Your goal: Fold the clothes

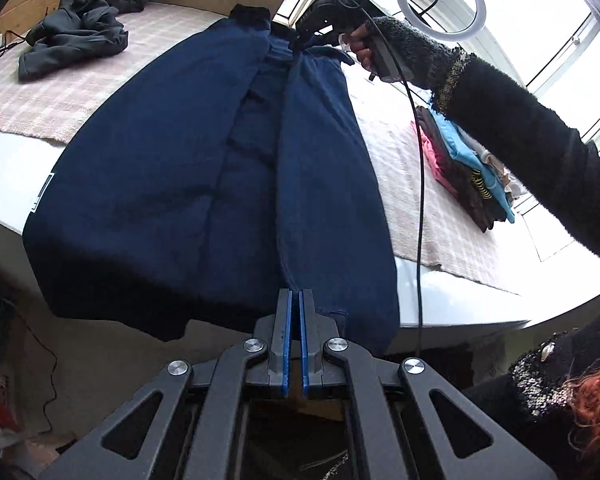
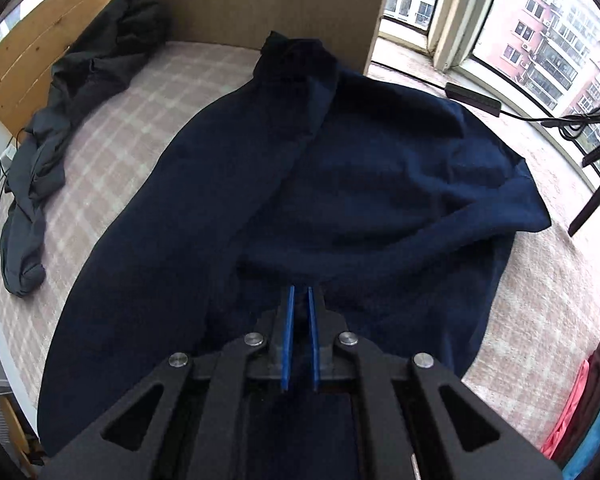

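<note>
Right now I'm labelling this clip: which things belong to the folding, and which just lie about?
In the job: navy blue fleece garment; left hand-held gripper; right hand-held gripper.
Lying about: crumpled dark grey garment; stack of folded clothes; white ring light.

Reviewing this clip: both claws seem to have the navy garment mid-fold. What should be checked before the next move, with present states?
1. Left claw pinches the navy garment at its near hem: ok.
2. Right claw shut on the fabric at the far end: ok, fabric lies between its fingers.
3. Garment flat on the checked blanket: not ok, near end overhangs the edge.
4. Folded stack clear of the garment: ok.
5. Grey garment clear of the fold path: ok.
6. Cable free of the fabric: cannot tell.
</note>
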`<state>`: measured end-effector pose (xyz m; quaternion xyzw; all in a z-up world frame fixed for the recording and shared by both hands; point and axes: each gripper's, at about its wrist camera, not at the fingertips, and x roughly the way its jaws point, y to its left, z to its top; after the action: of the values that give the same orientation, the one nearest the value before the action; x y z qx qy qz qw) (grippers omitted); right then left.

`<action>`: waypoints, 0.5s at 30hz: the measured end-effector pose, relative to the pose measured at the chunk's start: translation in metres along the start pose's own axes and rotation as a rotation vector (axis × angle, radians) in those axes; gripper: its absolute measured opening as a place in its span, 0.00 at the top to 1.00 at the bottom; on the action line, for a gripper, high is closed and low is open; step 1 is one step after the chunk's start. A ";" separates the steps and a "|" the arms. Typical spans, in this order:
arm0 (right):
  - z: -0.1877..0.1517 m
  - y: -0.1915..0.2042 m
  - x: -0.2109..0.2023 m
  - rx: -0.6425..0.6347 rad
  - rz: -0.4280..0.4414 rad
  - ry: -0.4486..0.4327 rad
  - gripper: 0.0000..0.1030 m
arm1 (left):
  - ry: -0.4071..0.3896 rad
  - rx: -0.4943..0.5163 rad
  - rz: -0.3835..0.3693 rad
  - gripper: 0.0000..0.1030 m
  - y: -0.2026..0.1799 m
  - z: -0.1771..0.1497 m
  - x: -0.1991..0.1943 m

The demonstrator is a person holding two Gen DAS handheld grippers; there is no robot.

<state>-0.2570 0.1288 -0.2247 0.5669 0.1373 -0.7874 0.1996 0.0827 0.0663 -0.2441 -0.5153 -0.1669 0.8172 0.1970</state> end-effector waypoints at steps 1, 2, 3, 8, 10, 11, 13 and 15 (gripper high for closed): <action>-0.001 0.003 0.003 -0.016 -0.010 0.030 0.86 | 0.017 -0.003 0.013 0.96 0.002 0.000 0.002; -0.002 0.003 0.001 -0.022 -0.031 0.041 0.85 | 0.031 -0.004 0.031 0.95 0.004 0.000 0.004; -0.005 0.003 -0.007 -0.025 -0.044 0.031 0.85 | 0.045 -0.005 0.048 0.94 0.006 0.000 0.006; -0.061 -0.022 -0.096 0.053 0.088 -0.126 0.84 | 0.042 -0.015 0.041 0.88 0.017 -0.007 -0.021; -0.108 -0.025 -0.131 0.105 0.215 -0.164 0.83 | 0.046 -0.018 0.026 0.88 0.020 -0.009 -0.028; -0.135 -0.019 -0.139 0.120 0.252 -0.166 0.83 | 0.052 -0.014 0.021 0.88 0.021 -0.009 -0.028; -0.187 0.001 -0.142 0.122 0.261 -0.147 0.83 | 0.070 0.036 0.031 0.81 0.019 -0.007 -0.022; -0.239 0.021 -0.144 0.124 0.270 -0.128 0.83 | 0.091 0.091 0.024 0.81 0.015 -0.004 -0.015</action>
<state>-0.0065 0.2391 -0.1646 0.5401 -0.0019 -0.7949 0.2764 0.0898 0.0457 -0.2413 -0.5443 -0.1142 0.8020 0.2180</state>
